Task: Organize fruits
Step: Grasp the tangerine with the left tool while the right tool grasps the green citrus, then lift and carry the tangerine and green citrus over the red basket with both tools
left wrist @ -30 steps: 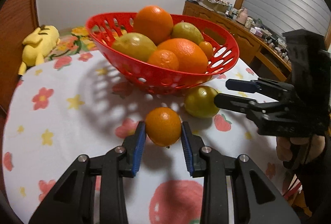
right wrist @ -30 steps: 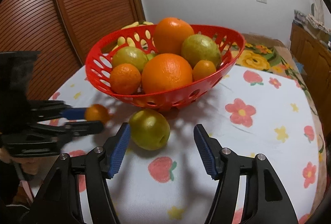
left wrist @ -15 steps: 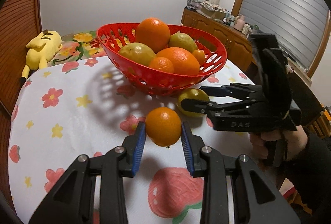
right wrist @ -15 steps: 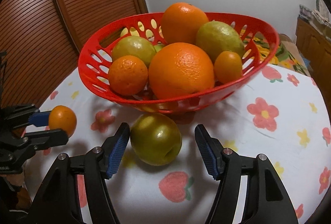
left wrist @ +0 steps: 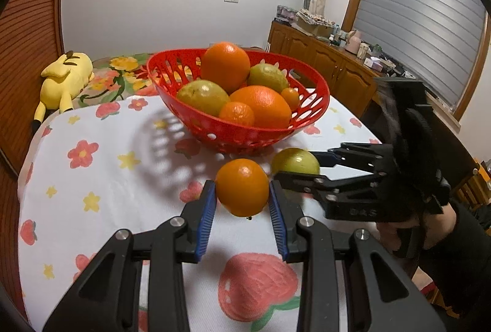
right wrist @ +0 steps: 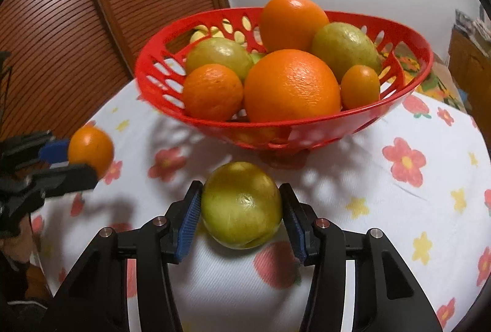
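A small orange (left wrist: 242, 187) hangs just above the flowered tablecloth, with my left gripper (left wrist: 242, 195) shut on it. The right wrist view shows that orange (right wrist: 90, 152) and the left gripper (right wrist: 84, 161) at the far left. In front of the red basket (right wrist: 307, 132) a green round fruit (right wrist: 242, 206) lies on the cloth. My right gripper (right wrist: 241, 210) is closing on it, and both blue pads touch its sides. The red basket (left wrist: 245, 135) holds several oranges and green fruits. In the left wrist view the right gripper (left wrist: 294, 163) reaches in from the right around the green fruit (left wrist: 294, 161).
A white tablecloth (left wrist: 107, 178) with flowers and strawberries covers the round table. A yellow plush toy (left wrist: 64, 77) lies at the back left. A wooden sideboard (left wrist: 322, 68) with clutter stands at the back right. A slatted wooden door (right wrist: 76, 25) is behind the table.
The right gripper's jaws have closed in from a wide stance until the pads meet the green fruit. The left gripper has carried the small orange a little higher.
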Demonstrator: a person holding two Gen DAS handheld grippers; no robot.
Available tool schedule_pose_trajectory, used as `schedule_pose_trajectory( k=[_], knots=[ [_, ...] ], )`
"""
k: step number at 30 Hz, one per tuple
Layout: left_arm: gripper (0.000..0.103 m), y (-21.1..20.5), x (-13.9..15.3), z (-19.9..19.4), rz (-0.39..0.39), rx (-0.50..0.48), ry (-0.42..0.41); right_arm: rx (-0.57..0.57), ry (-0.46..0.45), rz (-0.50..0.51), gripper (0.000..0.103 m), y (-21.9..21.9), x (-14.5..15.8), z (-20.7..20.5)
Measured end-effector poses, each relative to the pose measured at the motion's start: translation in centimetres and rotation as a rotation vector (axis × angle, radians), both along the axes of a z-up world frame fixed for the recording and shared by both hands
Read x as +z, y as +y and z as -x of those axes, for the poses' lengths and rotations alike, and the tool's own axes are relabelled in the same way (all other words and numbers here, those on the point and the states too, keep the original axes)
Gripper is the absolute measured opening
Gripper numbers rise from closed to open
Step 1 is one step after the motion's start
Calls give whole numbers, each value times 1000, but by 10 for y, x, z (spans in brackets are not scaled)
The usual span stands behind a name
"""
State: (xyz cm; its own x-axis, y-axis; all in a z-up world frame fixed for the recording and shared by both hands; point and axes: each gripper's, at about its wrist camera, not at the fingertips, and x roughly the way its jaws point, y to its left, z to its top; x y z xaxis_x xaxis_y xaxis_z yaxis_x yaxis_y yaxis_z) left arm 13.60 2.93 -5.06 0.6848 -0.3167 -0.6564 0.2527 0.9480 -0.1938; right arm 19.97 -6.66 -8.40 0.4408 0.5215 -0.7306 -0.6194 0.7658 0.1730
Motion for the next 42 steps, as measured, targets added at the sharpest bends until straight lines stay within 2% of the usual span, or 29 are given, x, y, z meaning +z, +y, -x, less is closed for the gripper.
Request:
schedule_pose_trajectory(
  k=[10,19,29,42],
  knots=[
    [32,-1,18,3,1,2,-44,16,-102,-74,51,-22,47,32],
    [32,-3,27,-1,-9,-3,-62,5,-168,-92,51,-30,75,27],
    [32,1,33,-20,-7,-6,-68,1,-195,-83,51,-30,87,17],
    [32,10,33,-72,-12,1,-45,25,-184,-58,51,-8,87,-35]
  ],
)
